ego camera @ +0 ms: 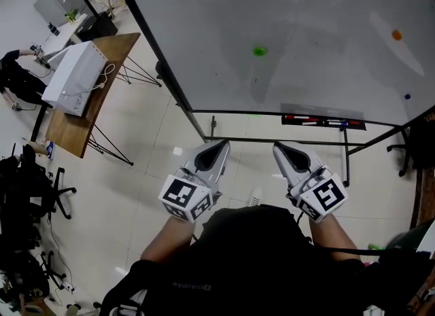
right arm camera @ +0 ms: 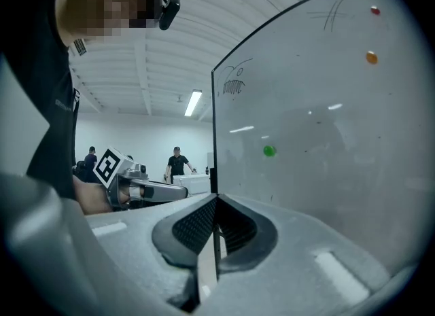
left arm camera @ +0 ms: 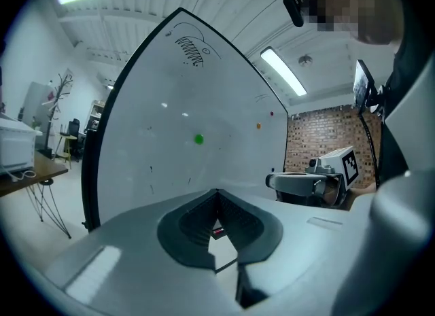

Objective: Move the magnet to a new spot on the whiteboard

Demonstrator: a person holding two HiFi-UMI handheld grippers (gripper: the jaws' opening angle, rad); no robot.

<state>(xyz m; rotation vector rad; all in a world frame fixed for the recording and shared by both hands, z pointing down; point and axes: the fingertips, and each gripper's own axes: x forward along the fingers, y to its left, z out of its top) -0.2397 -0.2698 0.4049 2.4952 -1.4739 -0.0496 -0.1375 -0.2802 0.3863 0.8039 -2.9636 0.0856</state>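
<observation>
Green magnet [ego camera: 259, 51] on whiteboard [ego camera: 326, 9], well apart from closed, empty right claw [ego camera: 276, 145]

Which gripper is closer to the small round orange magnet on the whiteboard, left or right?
Right. The right gripper sits below and left of the small round orange magnet; the left gripper is farther left still.

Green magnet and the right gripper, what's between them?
Head view: only bare whiteboard and its bottom frame bar lie between the green magnet and the right gripper.
</observation>
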